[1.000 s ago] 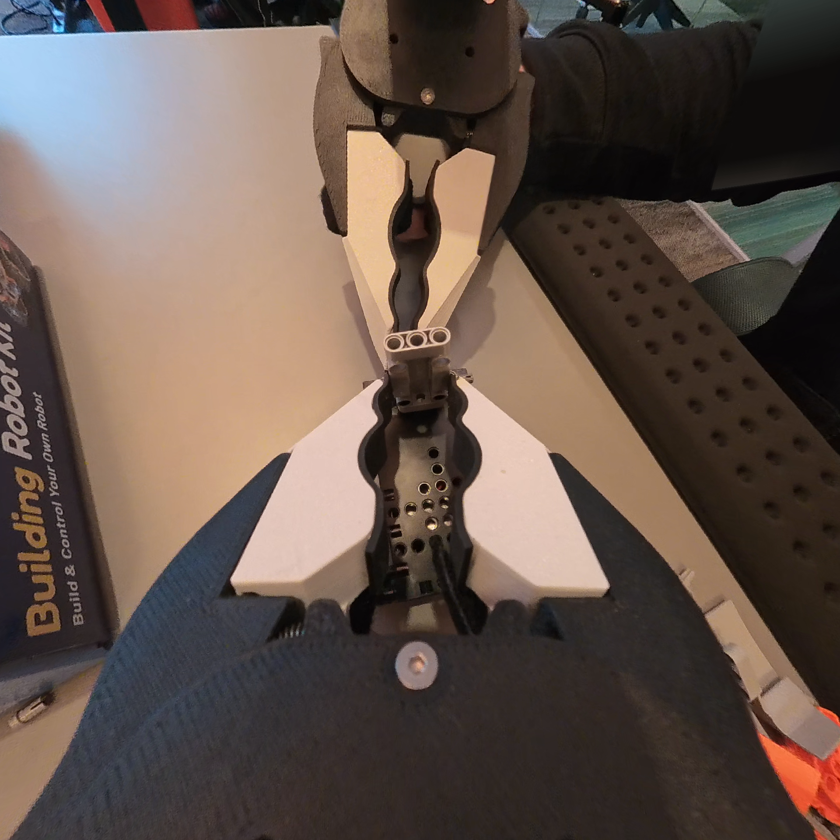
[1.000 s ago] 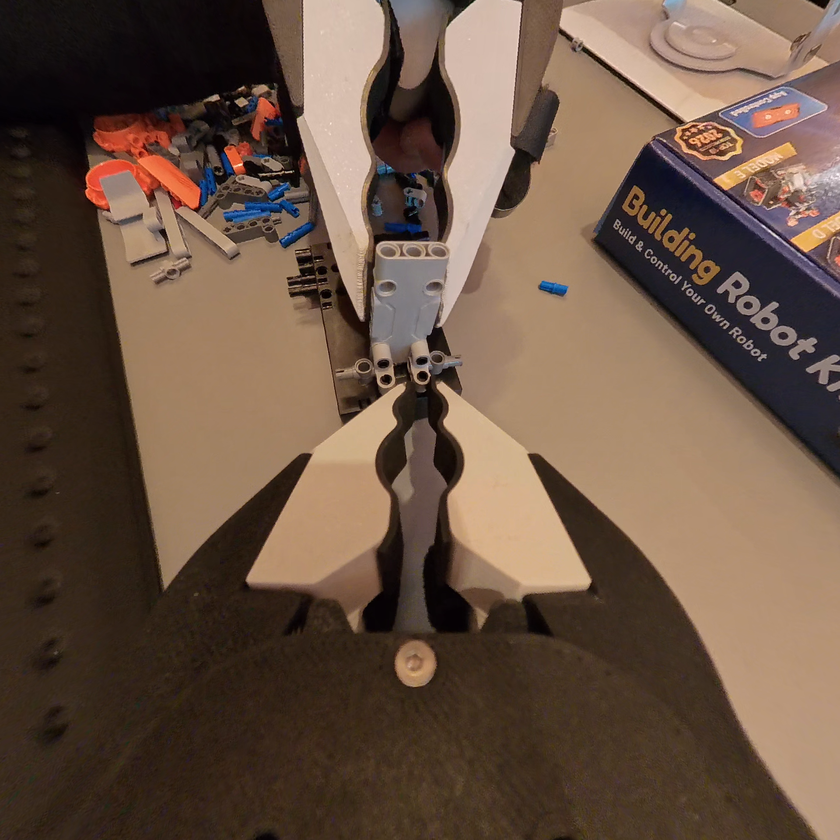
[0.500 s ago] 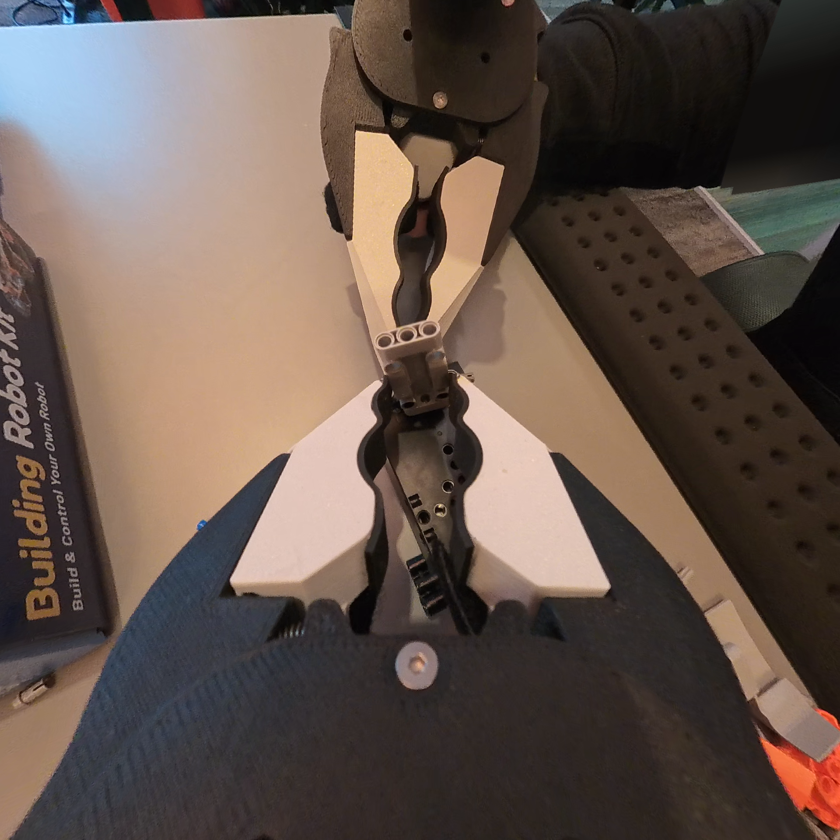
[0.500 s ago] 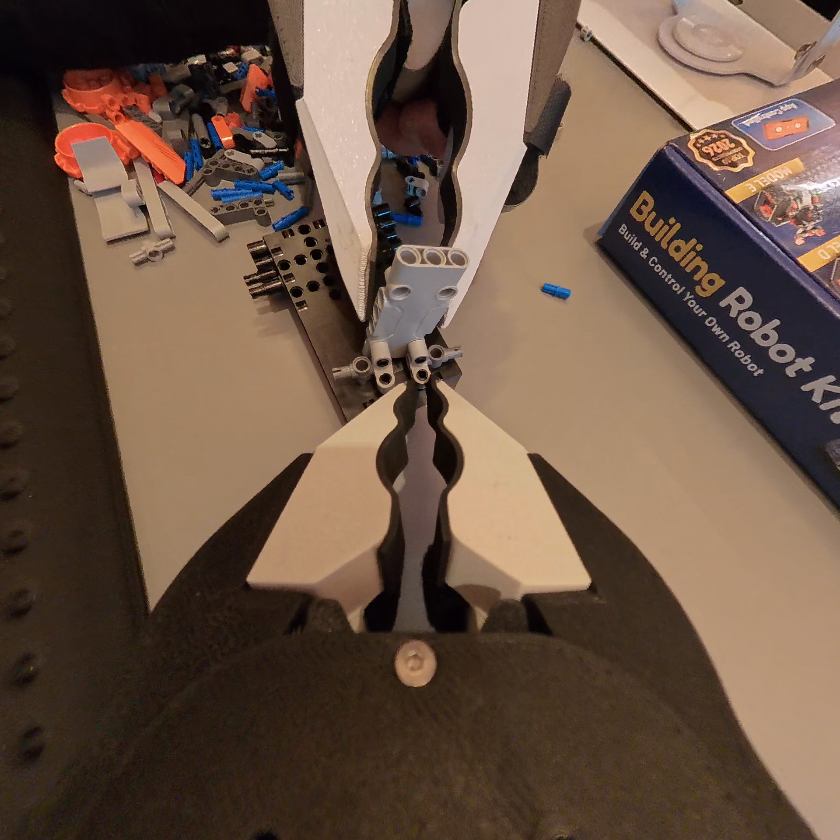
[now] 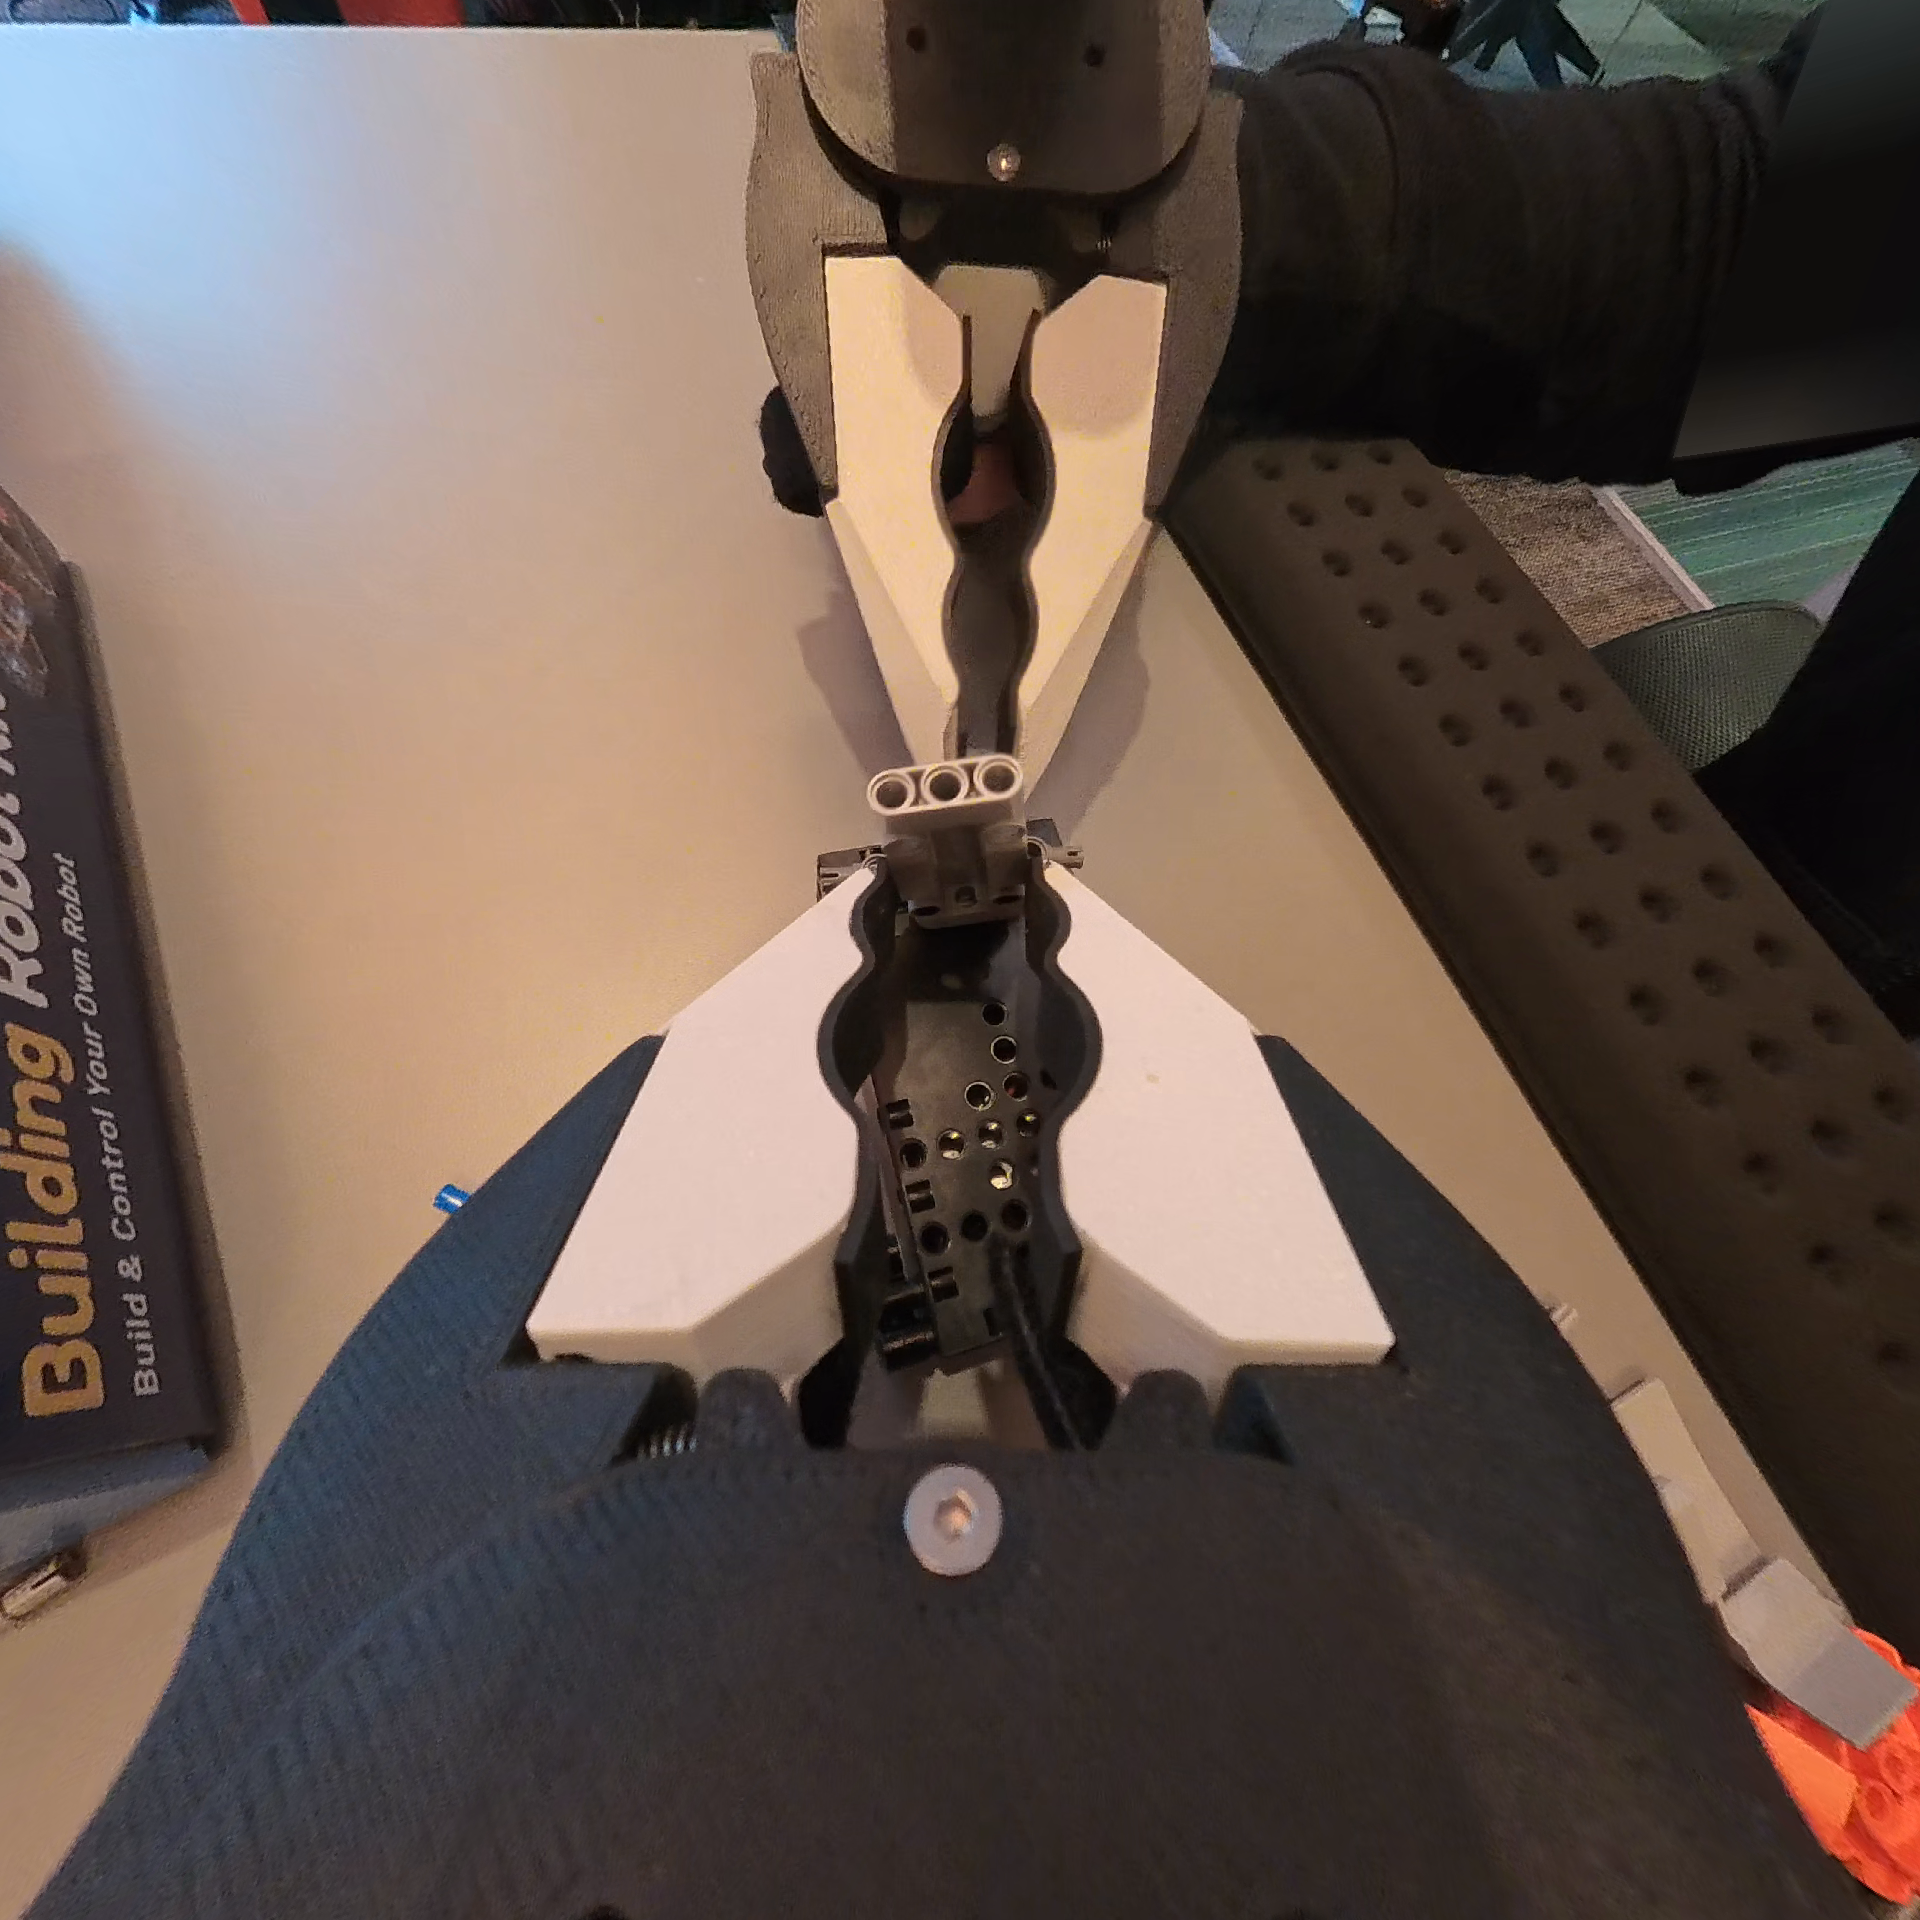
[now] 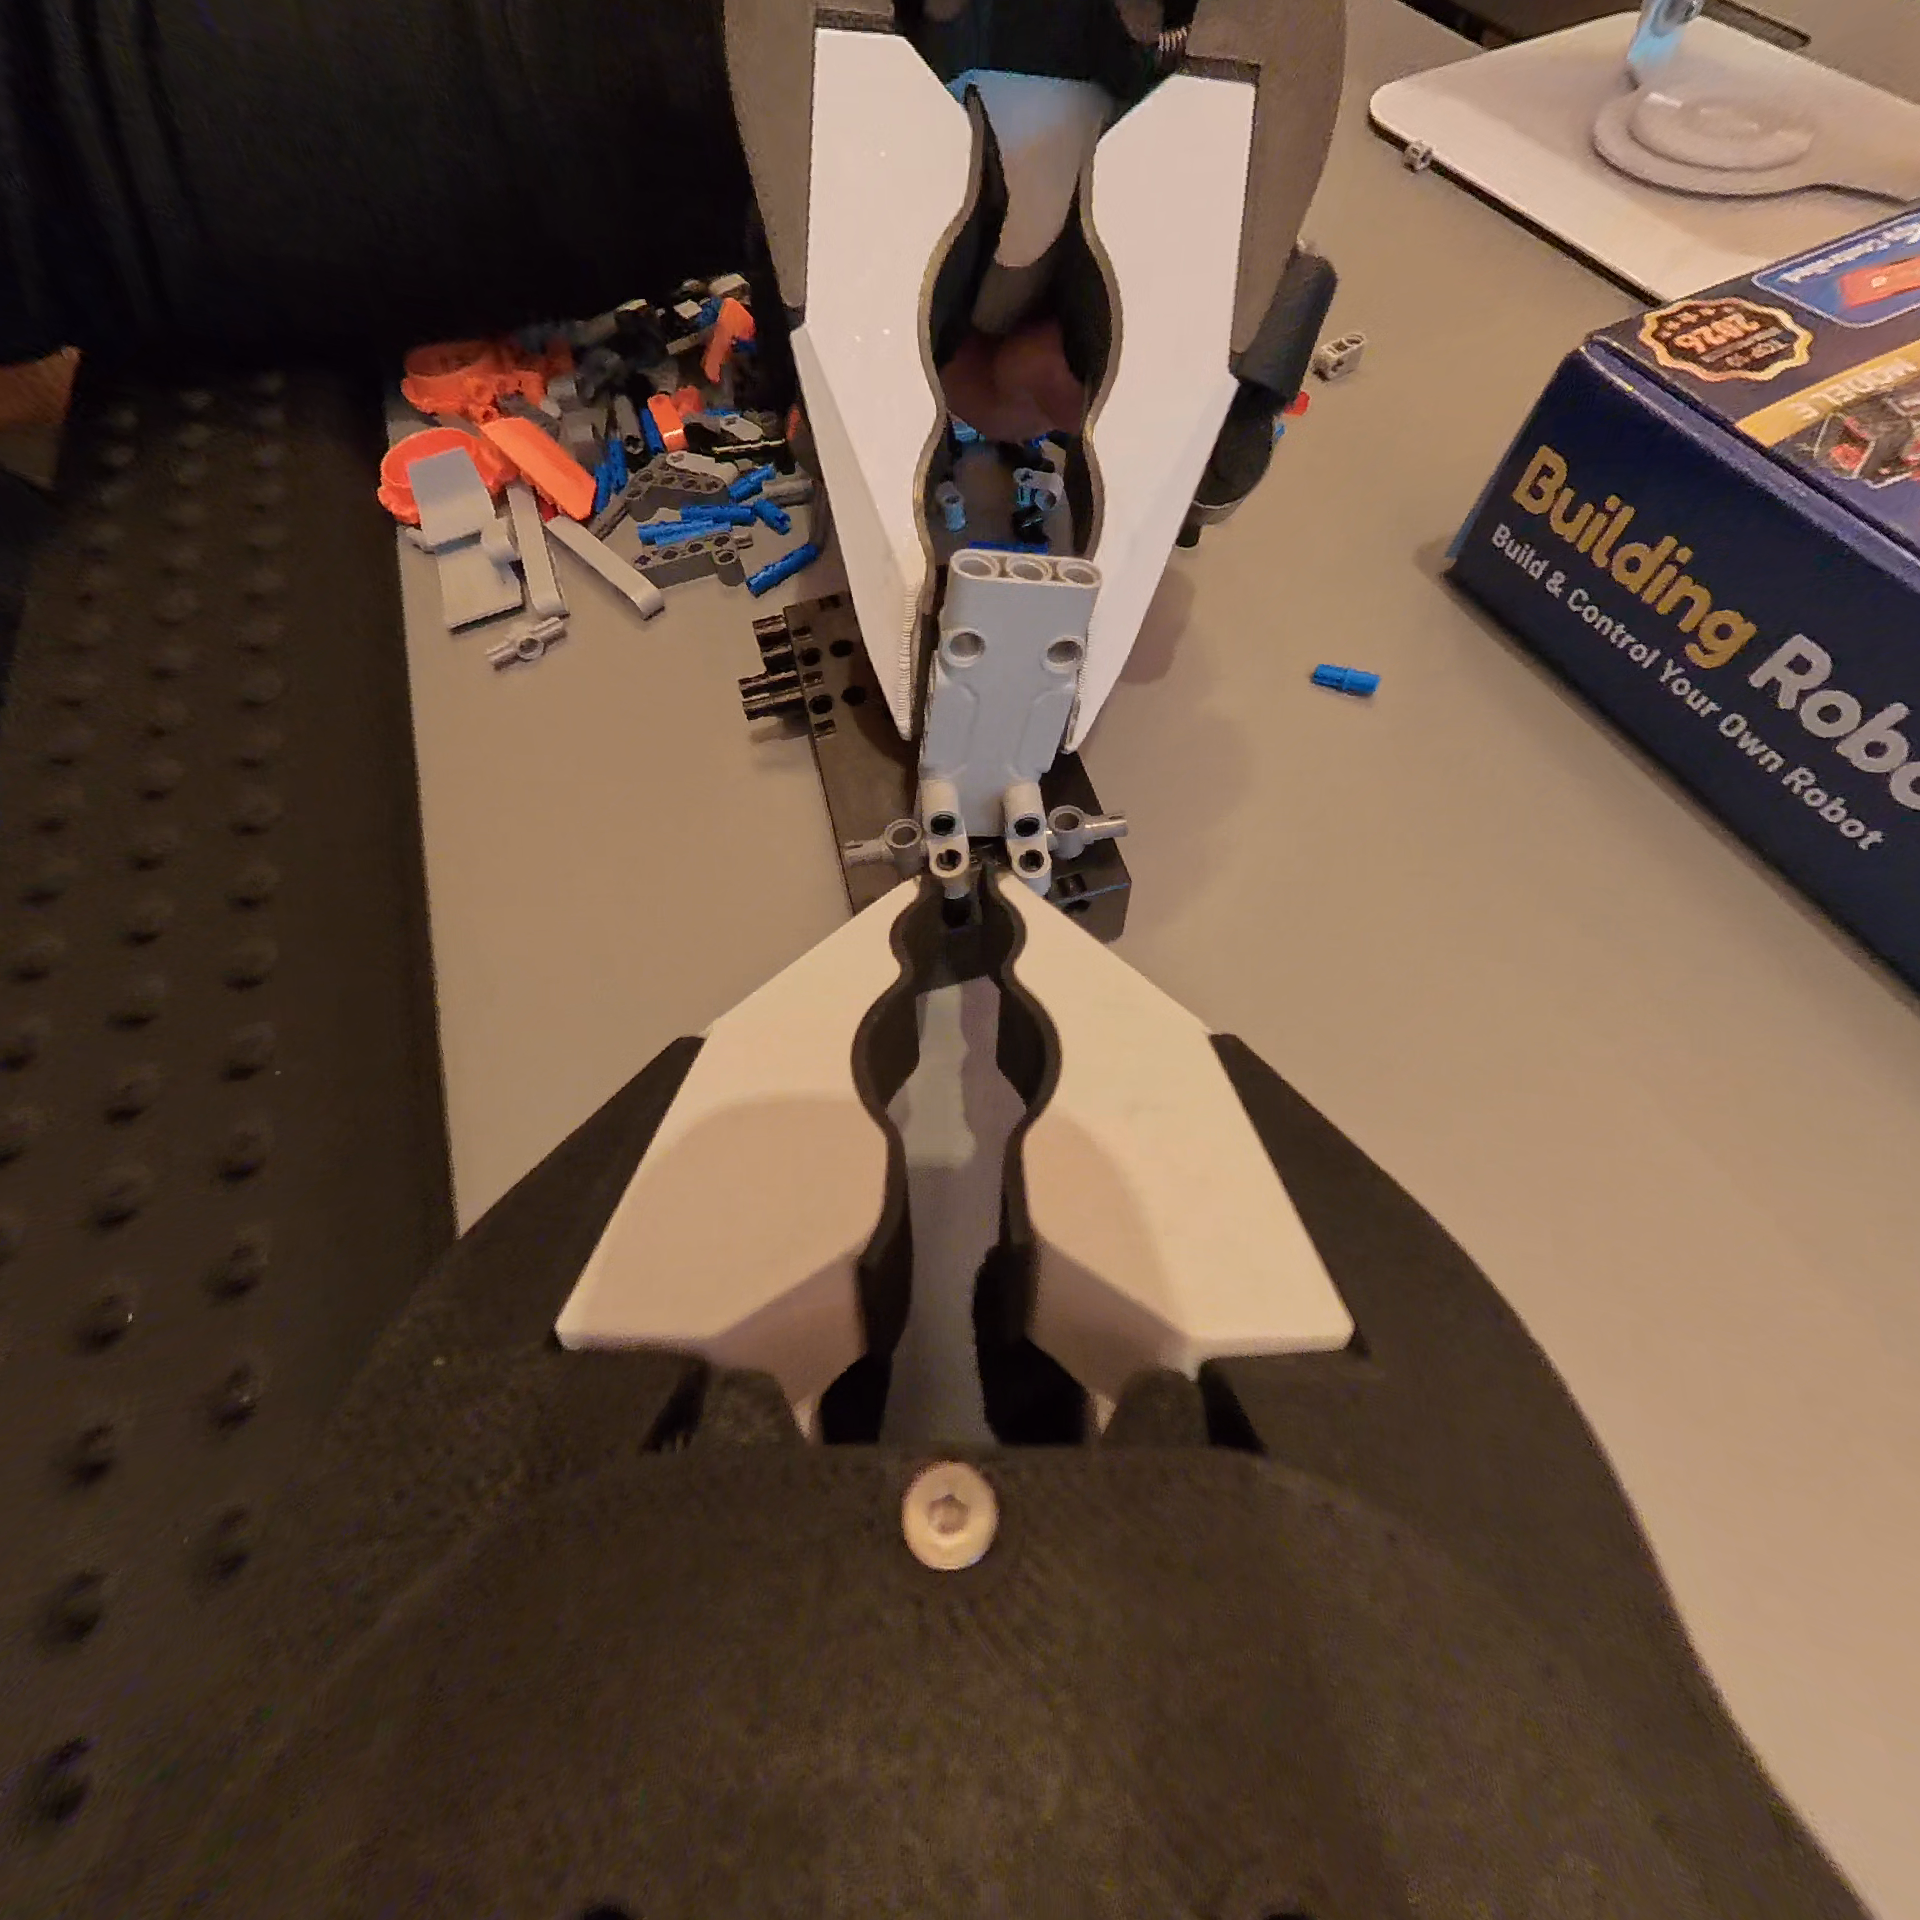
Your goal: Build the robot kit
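My left gripper (image 5: 956, 883) is shut on a light grey panel piece (image 5: 945, 792) with three holes along its top edge. The piece stands on a black perforated block (image 5: 966, 1143) that lies on the table under my fingers. In the right wrist view the left gripper (image 6: 997, 727) flanks the grey piece (image 6: 1003, 686) over the black block (image 6: 862, 769). My right gripper (image 6: 961, 888) faces it, tips at the grey connectors at the piece's foot. Its fingers stand slightly apart around a thin black pin (image 6: 956, 914) without pressing on it. The right gripper also shows in the left wrist view (image 5: 977, 743).
A pile of orange, blue, grey and black loose parts (image 6: 603, 468) lies behind the left gripper. A dark blue box (image 6: 1714, 540) stands at the right, with a loose blue pin (image 6: 1343, 678) near it. A black perforated mat (image 6: 156, 831) runs along the table edge. A dark sleeve (image 5: 1455, 260) shows. Left and right tips are no more than a few centimetres apart.
The black block and grey piece, skewed half a second ago, have swung back in line with the grippers. My right fingers, nearly shut before, have parted a little. My left grasp is unchanged.
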### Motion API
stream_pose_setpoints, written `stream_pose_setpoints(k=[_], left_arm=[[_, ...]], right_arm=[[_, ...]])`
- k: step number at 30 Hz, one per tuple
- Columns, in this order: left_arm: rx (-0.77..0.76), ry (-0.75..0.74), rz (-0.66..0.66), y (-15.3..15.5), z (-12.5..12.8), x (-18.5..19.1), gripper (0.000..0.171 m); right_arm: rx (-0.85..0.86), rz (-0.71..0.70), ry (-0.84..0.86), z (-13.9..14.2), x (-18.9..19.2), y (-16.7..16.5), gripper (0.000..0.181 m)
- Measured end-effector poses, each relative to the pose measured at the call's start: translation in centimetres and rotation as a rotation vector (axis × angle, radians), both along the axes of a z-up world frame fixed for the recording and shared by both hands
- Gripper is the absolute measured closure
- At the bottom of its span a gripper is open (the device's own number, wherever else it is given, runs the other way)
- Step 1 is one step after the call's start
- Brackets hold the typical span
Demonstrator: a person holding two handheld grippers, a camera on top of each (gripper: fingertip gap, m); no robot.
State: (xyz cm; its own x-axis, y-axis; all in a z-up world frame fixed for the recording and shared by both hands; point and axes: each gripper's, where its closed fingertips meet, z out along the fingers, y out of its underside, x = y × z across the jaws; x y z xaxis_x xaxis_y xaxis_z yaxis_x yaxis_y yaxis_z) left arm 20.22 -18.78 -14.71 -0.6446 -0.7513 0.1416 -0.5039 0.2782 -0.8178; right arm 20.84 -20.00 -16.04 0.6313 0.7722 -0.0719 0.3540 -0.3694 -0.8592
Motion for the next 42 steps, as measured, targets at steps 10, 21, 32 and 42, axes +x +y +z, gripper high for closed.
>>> stream_pose_setpoints(k=[10,21,32,42], left_arm=[[0.011,0.022,0.012,0.0,-0.3,0.1,0.149],[0.174,0.122,0.046,0.0,-2.2,-0.9,0.122],[0.251,0.029,0.055,0.1,-2.4,-0.3,0.139],[0.191,0.020,0.049,-0.3,-2.4,0.0,0.144]], right_arm=[[0.003,0.022,-0.032,-0.2,-0.5,0.2,0.176],[-0.062,0.005,0.027,-0.2,-0.3,0.2,0.176],[-0.045,0.074,0.000,-0.4,-0.5,-0.4,0.176],[-0.048,0.087,-0.039,-0.9,-0.4,-0.3,0.176]])
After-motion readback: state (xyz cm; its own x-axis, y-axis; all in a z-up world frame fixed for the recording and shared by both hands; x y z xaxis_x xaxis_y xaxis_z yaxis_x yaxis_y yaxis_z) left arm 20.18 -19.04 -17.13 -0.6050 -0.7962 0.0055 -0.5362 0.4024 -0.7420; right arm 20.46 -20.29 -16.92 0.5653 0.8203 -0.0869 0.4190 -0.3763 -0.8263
